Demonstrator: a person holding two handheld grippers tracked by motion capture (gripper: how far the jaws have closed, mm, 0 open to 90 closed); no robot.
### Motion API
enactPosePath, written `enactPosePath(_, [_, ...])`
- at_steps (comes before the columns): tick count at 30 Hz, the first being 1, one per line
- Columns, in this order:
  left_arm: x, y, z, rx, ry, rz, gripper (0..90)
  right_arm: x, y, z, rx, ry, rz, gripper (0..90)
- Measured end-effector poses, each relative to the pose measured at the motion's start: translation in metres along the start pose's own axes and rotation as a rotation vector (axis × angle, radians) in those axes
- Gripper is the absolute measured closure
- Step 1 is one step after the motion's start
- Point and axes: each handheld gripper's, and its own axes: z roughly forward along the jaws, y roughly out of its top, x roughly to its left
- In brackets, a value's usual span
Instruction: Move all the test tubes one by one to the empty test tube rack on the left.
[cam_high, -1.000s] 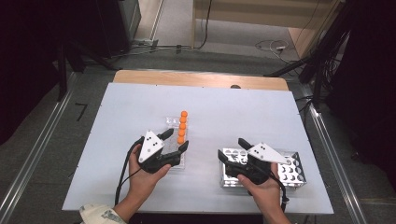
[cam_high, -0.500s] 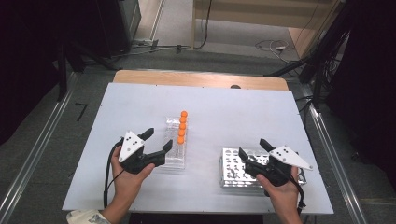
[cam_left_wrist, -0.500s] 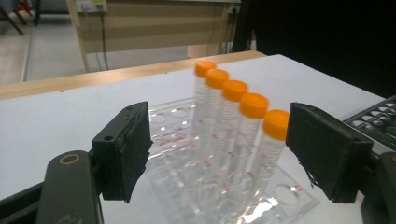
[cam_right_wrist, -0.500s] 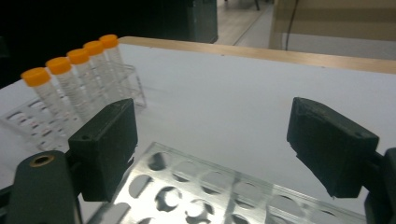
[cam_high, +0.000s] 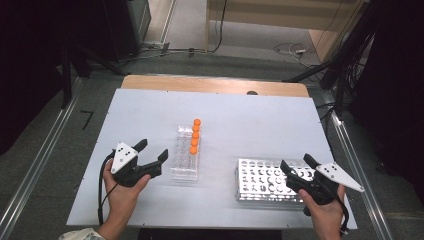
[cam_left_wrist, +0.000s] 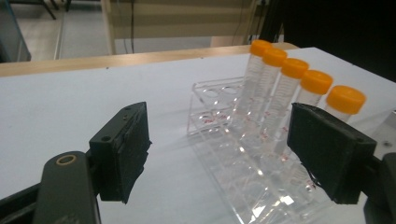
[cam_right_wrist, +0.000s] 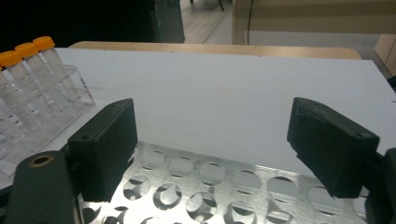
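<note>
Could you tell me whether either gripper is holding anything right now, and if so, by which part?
Nothing is held: the left gripper and right gripper are both open, with empty fingers.

Metal rack (cam_right_wrist: 224, 186) cut off below

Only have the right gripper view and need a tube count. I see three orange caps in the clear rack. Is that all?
Observer: No. The left gripper view shows five orange-capped tubes in one row of the clear rack.
Operator: Left gripper holding one?
Observer: No. The left gripper sits just left of that rack. Its jaws have just been opening, with nothing between them.
Operator: Metal rack loaded?
Observer: In the high view, the metal rack holds no tubes.
</note>
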Motion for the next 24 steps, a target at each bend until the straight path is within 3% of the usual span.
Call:
enactPosePath(9, [0.017, -0.004, -0.009, 0.018, 0.064, -0.020, 19.4, -0.020, -0.003, -0.012, -0.009, -0.059, 0.020, 14.6])
enactPosePath(24, [0.038, -0.010, -0.020, 0.024, 0.129, -0.044, 19.3, -0.045, -0.009, -0.020, -0.004, -0.125, 0.048, 14.4])
